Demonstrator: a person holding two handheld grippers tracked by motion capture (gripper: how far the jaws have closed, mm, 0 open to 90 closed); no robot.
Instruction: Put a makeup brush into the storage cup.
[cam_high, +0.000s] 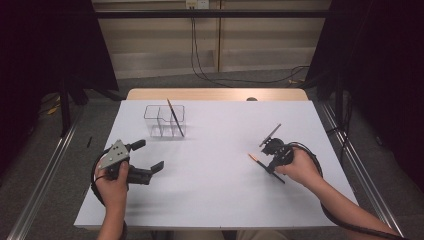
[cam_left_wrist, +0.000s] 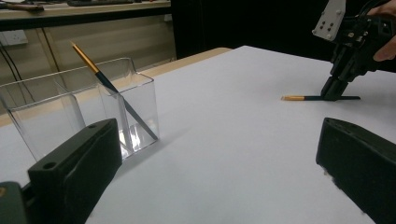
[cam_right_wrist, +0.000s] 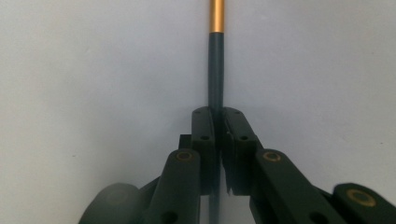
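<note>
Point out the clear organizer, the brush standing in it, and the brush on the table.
Clear organizer (cam_high: 152, 121), high view, left compartment wall.
Standing brush (cam_left_wrist: 108, 83), left gripper view, dark handle.
Table brush (cam_right_wrist: 215, 70), right gripper view, dark shaft.

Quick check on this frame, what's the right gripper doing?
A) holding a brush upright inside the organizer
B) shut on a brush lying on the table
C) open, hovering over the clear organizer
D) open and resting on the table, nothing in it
B: in the right gripper view the right gripper has its jaws pressed on the dark handle of the brush, which lies flat on the white table, far from the clear organizer.
</note>
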